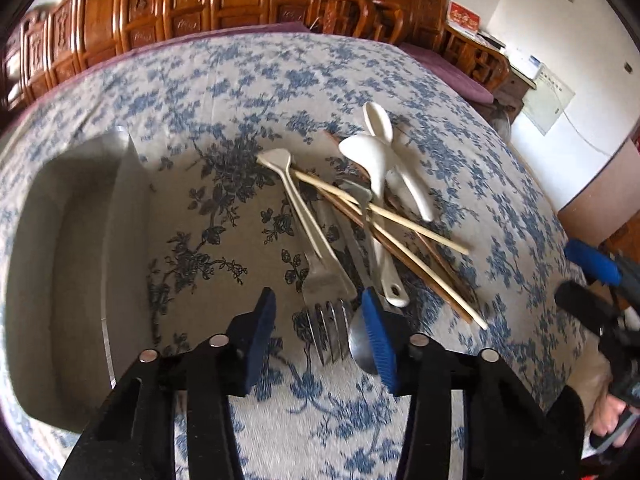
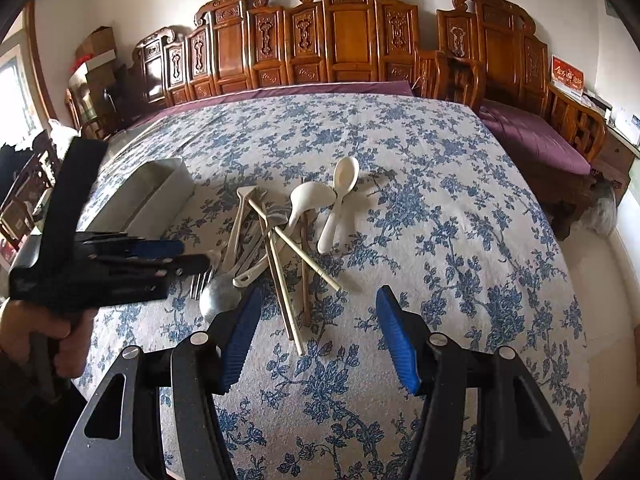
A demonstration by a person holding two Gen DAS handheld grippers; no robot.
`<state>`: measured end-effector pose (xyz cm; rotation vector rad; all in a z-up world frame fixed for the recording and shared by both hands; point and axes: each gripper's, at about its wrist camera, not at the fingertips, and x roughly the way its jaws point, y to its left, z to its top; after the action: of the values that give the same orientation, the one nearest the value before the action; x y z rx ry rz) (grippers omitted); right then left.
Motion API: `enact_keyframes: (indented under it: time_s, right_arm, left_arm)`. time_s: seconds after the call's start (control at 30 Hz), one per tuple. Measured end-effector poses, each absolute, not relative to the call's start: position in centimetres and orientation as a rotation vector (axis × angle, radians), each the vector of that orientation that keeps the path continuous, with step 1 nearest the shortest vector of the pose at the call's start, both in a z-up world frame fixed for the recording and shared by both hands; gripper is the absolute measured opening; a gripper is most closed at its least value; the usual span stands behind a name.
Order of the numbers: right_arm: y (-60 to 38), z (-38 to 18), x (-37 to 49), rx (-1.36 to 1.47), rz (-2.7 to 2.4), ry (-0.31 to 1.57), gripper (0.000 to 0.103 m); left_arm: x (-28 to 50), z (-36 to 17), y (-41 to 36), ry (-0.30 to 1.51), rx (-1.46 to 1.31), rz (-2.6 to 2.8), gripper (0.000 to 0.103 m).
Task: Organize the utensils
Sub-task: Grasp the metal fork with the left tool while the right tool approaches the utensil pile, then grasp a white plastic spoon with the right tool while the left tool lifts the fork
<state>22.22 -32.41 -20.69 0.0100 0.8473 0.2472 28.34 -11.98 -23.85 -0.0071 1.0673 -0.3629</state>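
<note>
A pile of utensils lies on the blue-flowered tablecloth: a metal fork (image 1: 326, 312), a metal spoon (image 1: 360, 344), white ceramic spoons (image 1: 380, 152), pale chopsticks (image 1: 384, 212) and brown chopsticks (image 1: 432, 264). My left gripper (image 1: 320, 320) is open, its fingers either side of the fork tines and the metal spoon bowl. My right gripper (image 2: 318, 328) is open and empty above the near ends of the chopsticks (image 2: 288, 304). The pile also shows in the right wrist view, with the white spoons (image 2: 340, 200) and the metal spoon (image 2: 218, 296). The left gripper (image 2: 176, 256) shows there at the left.
A grey rectangular tray (image 1: 80, 240) stands left of the pile; it also shows in the right wrist view (image 2: 148, 196). Carved wooden chairs (image 2: 348, 40) line the far side of the table. A purple-cushioned bench (image 2: 536, 136) is at the right.
</note>
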Motion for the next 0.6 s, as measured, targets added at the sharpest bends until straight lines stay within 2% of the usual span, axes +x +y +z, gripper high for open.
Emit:
enact_keyframes:
  time_s: [0.07,0.33,0.4,0.47,0.6]
  right_arm:
    - [-32.3,-20.9,22.2,0.003,0.246,0.852,0.062]
    - [-32.2,-21.4,22.2,0.007,0.244,0.862,0.062]
    - [-32.3,-21.4,22.2,0.005,0.242,0.861,0.062]
    - [-32.2,-21.3,22.1,0.003,0.24,0.857,0.062]
    - [-32.3,-21.0,22.1,-0.002,0.237,0.849,0.062]
  left_arm:
    - [28.9,-24.5,-11.7,1.078,-0.028,-0.36,0.035]
    - [29.3,-25.6,-11.3,1.103,-0.11,-0.408,0.035]
    - [29.3,-25.7,-11.2,1.106,-0.136,-0.416,0.032]
    - [29.3,-25.7,-11.3,1.114,-0.169,-0.446,0.018]
    - [29.2,-25.5,-11.5,1.124,-0.172,-0.446,0.005]
